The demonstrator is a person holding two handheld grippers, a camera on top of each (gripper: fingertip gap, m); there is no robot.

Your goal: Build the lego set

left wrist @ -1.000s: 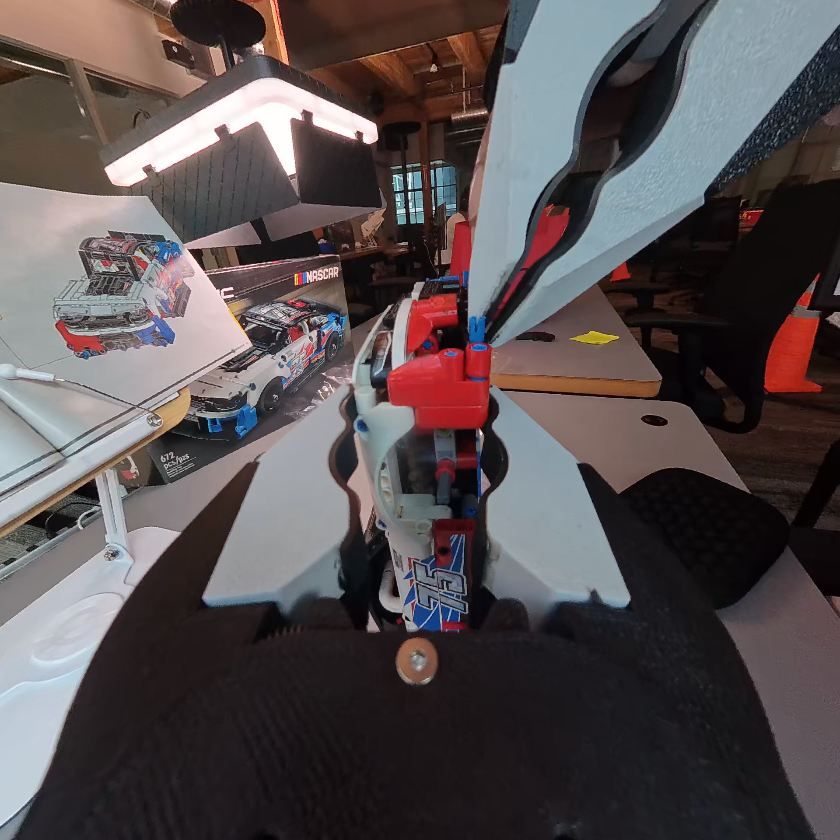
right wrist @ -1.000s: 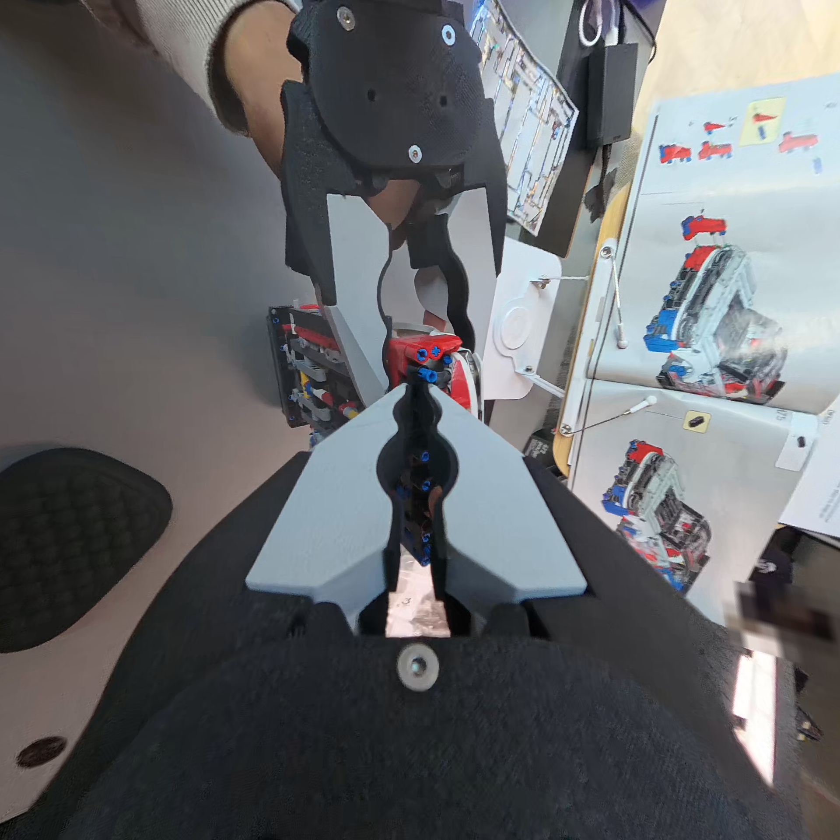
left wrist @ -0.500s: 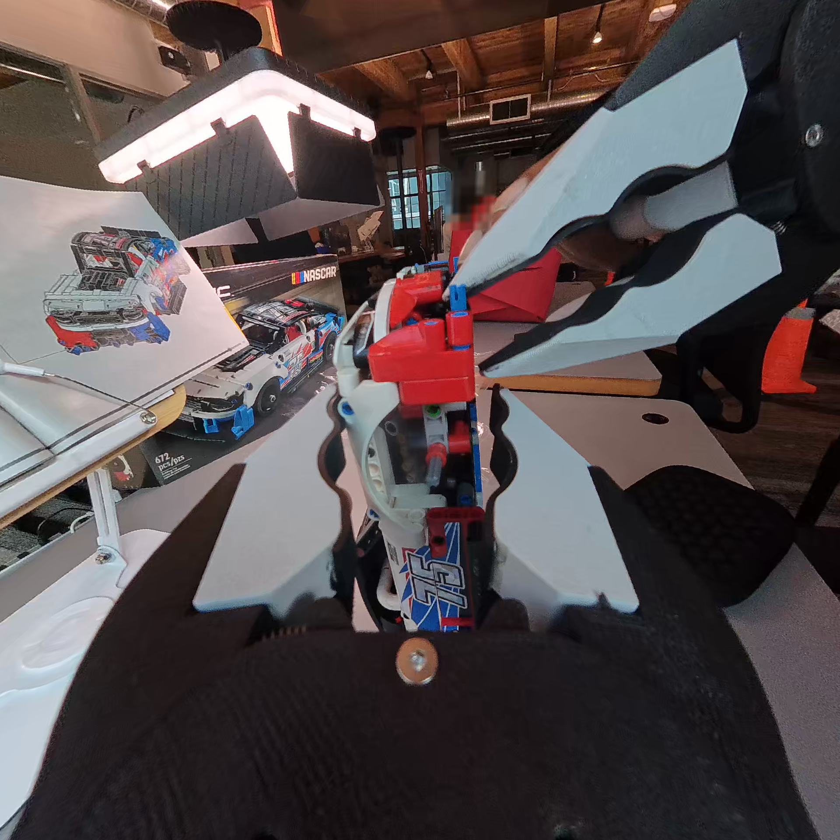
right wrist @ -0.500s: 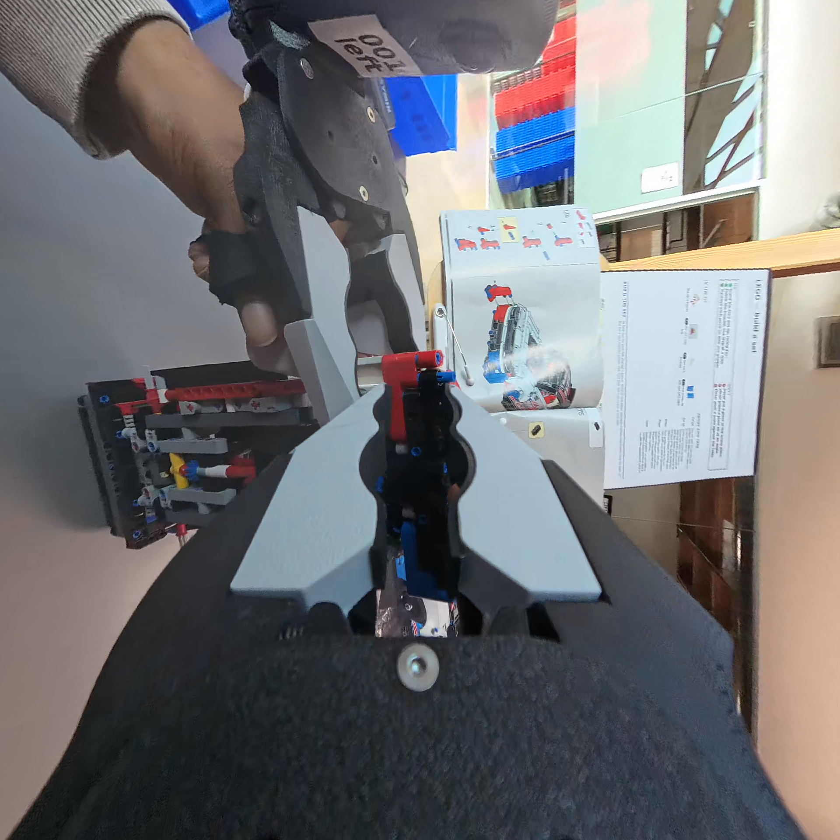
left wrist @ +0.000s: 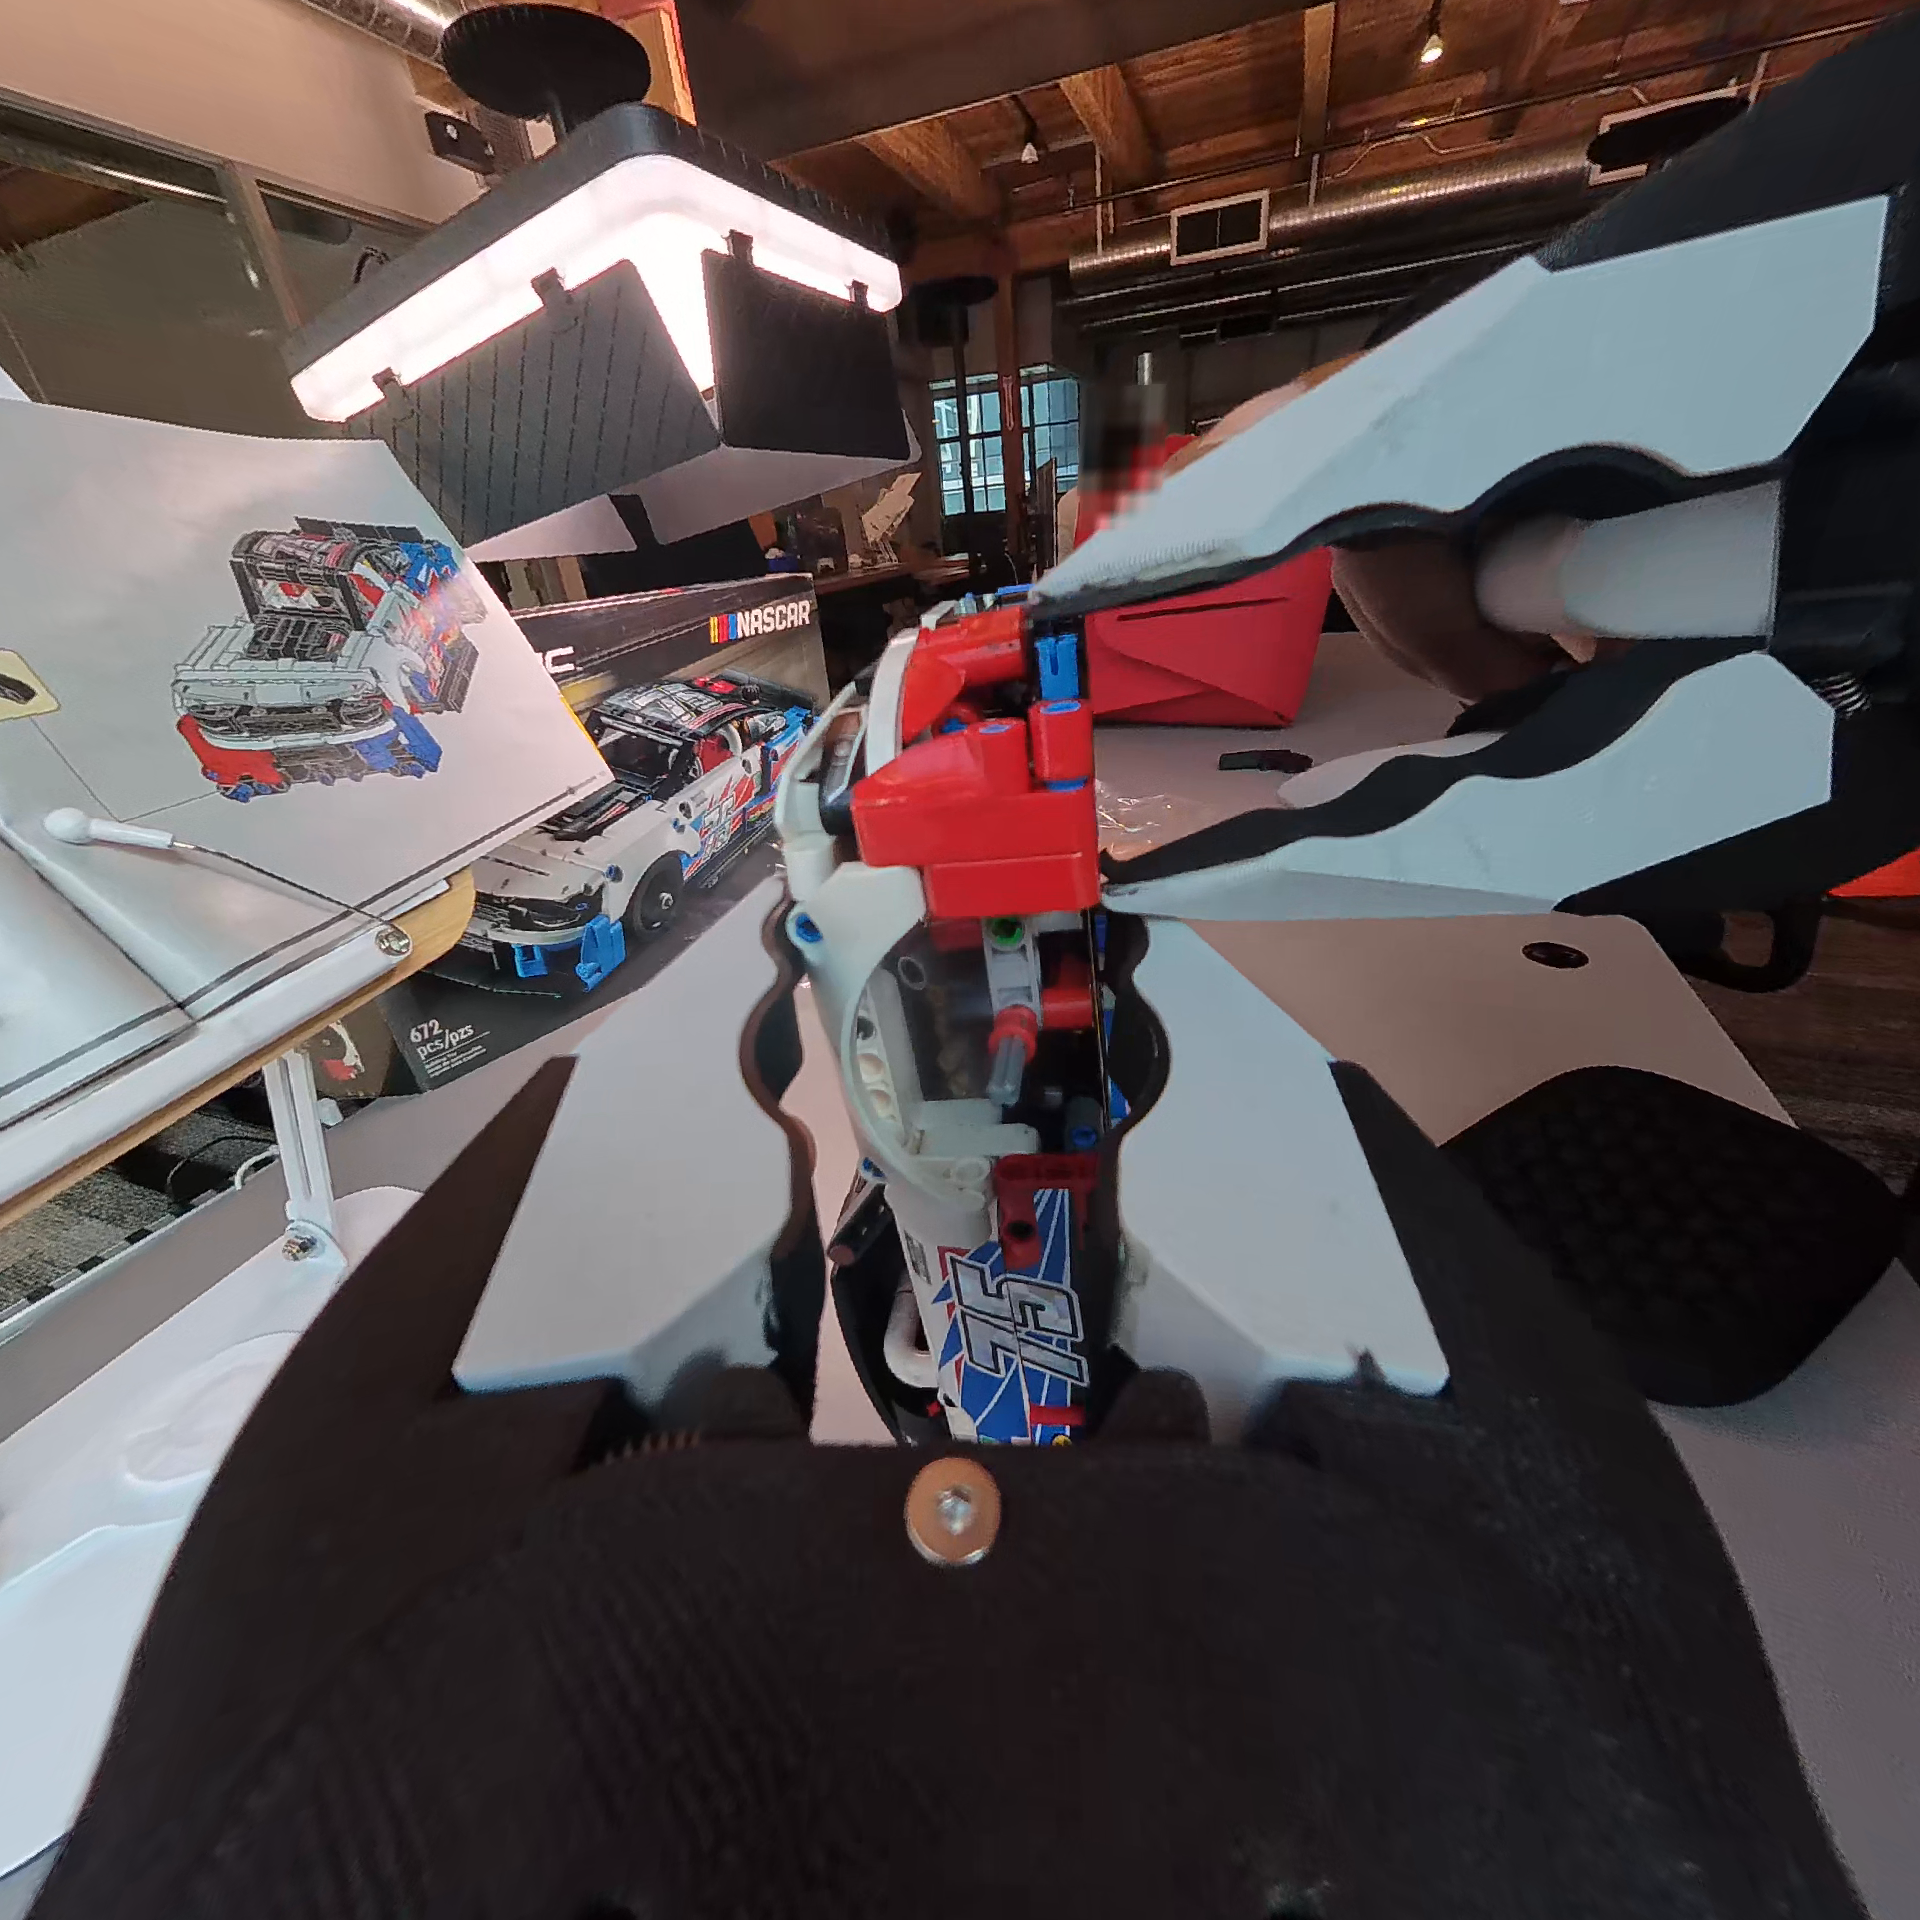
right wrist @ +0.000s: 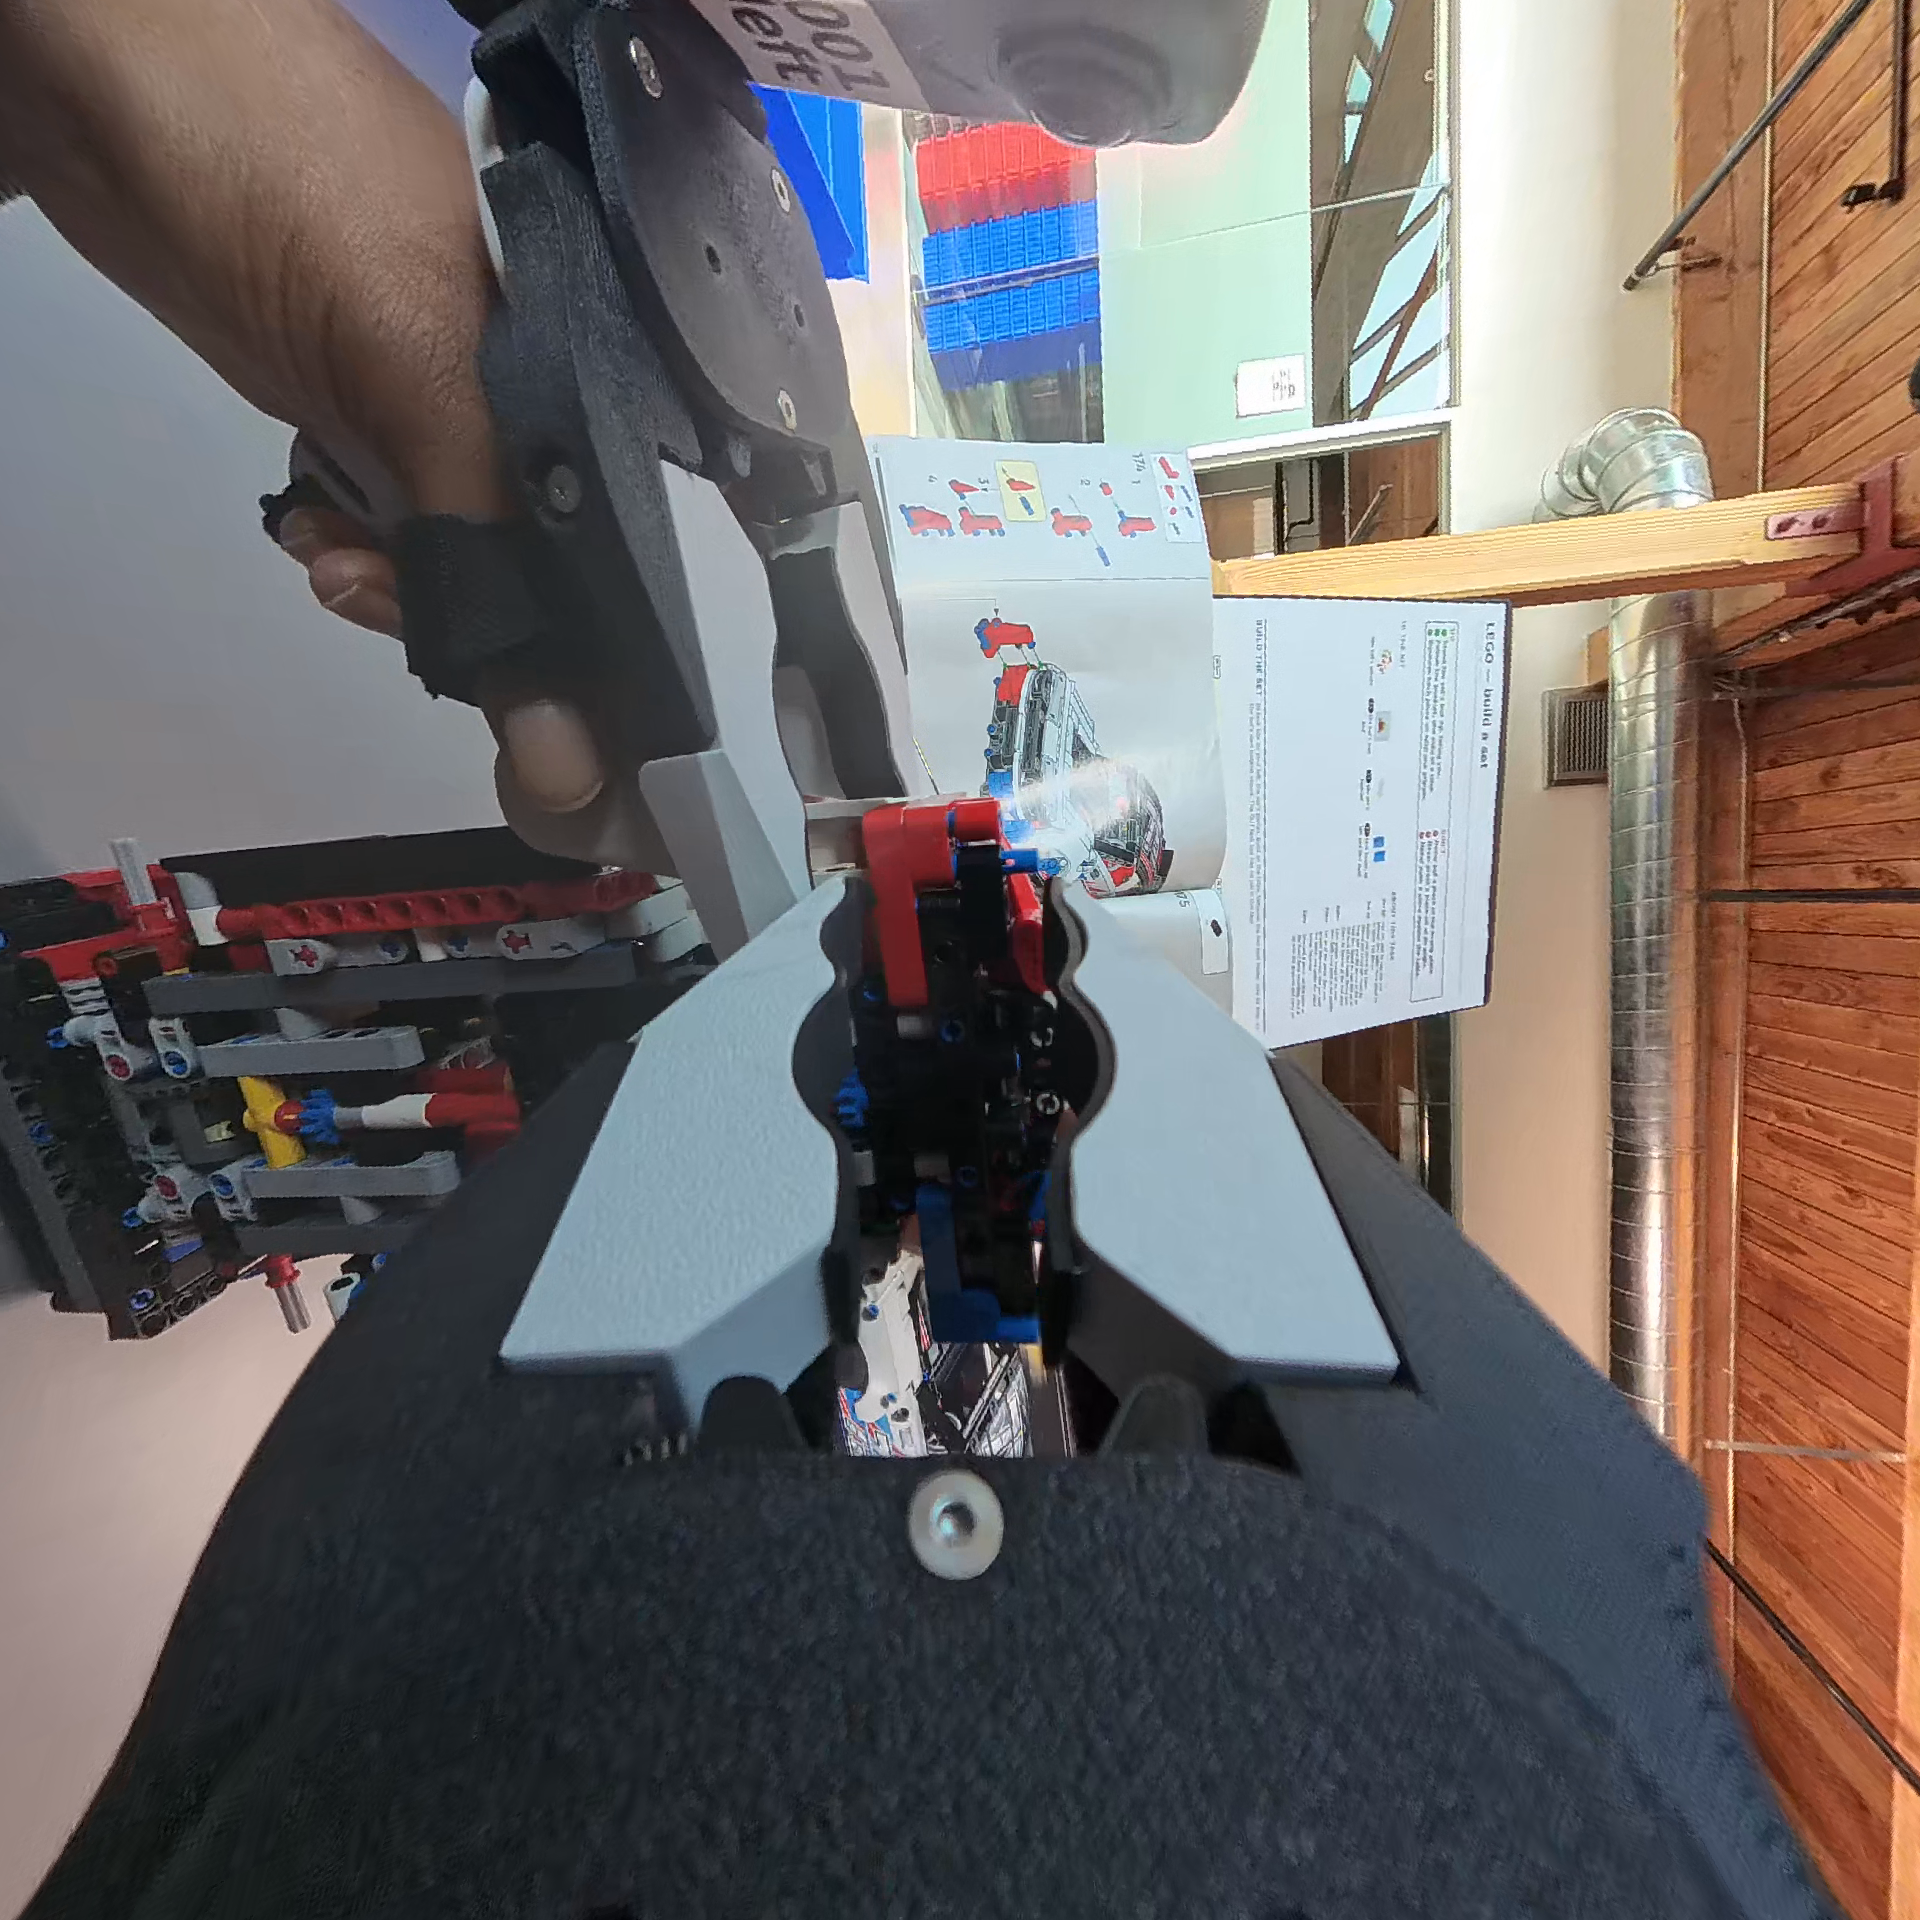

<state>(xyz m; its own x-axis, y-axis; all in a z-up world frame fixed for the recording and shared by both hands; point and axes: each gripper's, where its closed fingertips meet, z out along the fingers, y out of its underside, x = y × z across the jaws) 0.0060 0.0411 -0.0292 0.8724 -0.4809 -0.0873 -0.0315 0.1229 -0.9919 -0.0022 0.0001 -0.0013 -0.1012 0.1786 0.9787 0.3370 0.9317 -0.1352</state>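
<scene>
The grey table (left wrist: 1351,997) has bare room on the right, but the set's box (left wrist: 644,790) and the instruction book (left wrist: 260,665) crowd the left side. The left gripper (left wrist: 951,925) is closed tight on the lego car (left wrist: 966,1039), held up on end. The right gripper (left wrist: 1070,743) pinches the car's red top part (left wrist: 971,821) (one tip above, one below).

car model's (left wrist: 977,1060) lower end behind hand-held gripper (left wrist: 951,935)

Instruction stand (left wrist: 260,644) and box (left wrist: 665,769) seemingly crowd left.
</scene>
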